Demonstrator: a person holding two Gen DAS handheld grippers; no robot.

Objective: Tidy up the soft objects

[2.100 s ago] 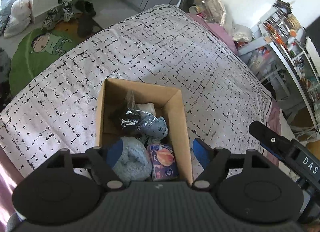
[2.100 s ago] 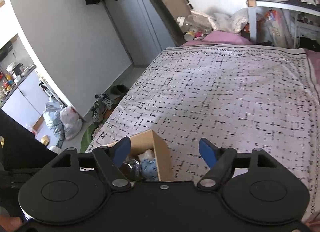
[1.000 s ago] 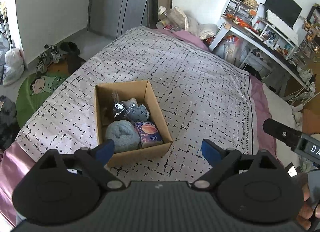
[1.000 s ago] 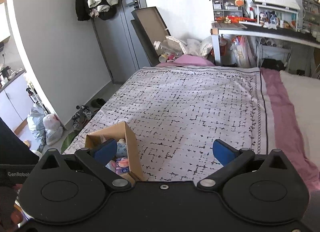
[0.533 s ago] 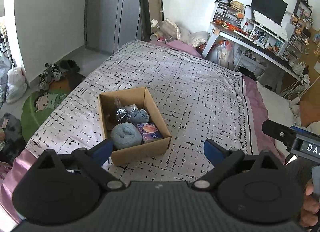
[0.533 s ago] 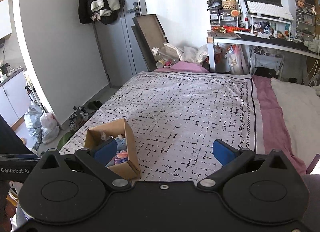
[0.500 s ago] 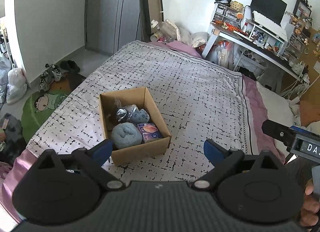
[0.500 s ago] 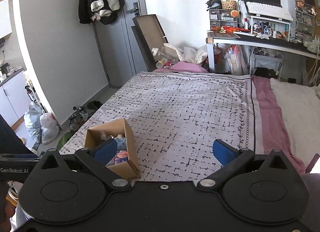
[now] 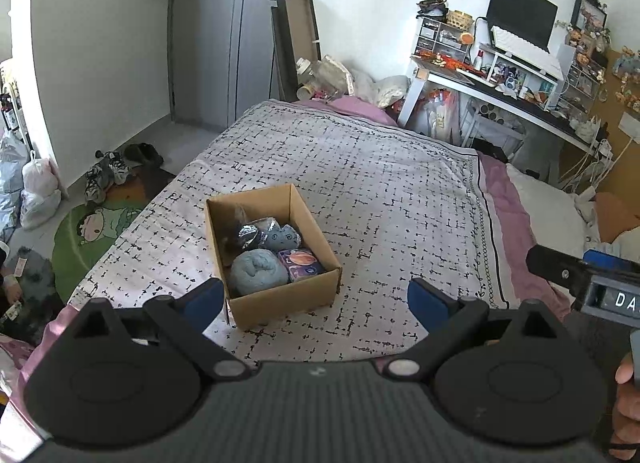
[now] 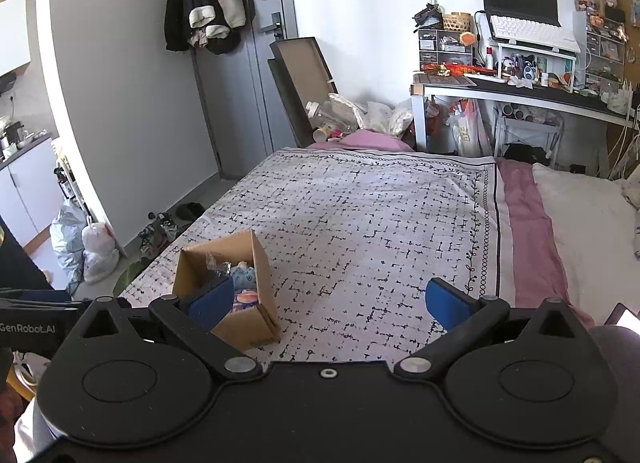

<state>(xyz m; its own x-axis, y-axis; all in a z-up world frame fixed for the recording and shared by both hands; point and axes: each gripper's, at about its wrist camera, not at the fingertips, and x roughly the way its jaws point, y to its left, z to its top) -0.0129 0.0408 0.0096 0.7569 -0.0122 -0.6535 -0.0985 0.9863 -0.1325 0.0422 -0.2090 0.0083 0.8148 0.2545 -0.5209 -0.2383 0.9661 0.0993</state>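
Both your tongs are spread wide and empty: left tongs (image 9: 316,299) and right tongs (image 10: 330,301) hang above the near edge of the bed (image 9: 380,191), well clear of everything. Cardboard box (image 9: 280,299) sits on the patterned bedspread (image 10: 360,223), near its left side. Inside you have a rolled blue towel (image 9: 258,272) at the front, a purple tissue pack (image 9: 301,259) just beside it, and a blue plush (image 9: 282,238) behind, touching a crinkly plastic-wrapped item (image 9: 249,232). Your right hand (image 9: 626,403) shows at the frame edge.
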